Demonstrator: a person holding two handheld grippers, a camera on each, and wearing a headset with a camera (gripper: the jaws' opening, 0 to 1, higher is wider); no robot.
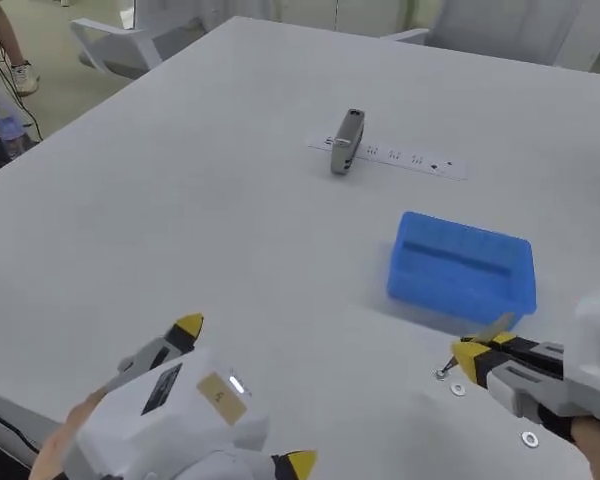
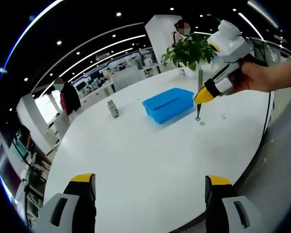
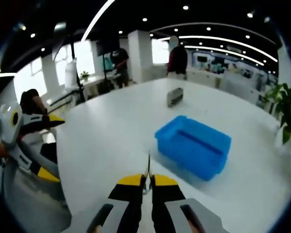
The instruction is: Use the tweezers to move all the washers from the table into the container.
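One white table (image 1: pixel 180 210) is recorded, bearing one blue container (image 1: pixel 463 268). One power strip (image 1: pixel 410 160), with one grey block (image 1: pixel 347 141) on it, lies well behind. The left gripper (image 1: pixel 245 395) is held with jaws wide apart over bare table. The right gripper (image 1: pixel 470 355) is clamped on one pair of tweezers (image 3: pixel 148 167), tip down just before the container. Two washers (image 1: pixel 458 388) are counted on the table near that tip.

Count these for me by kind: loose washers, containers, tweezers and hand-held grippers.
Loose washers: 2 (a possible third at the tweezer tips is unclear)
Blue container: 1
Tweezers: 1
Hand-held grippers: 2, left and right
Total: 6
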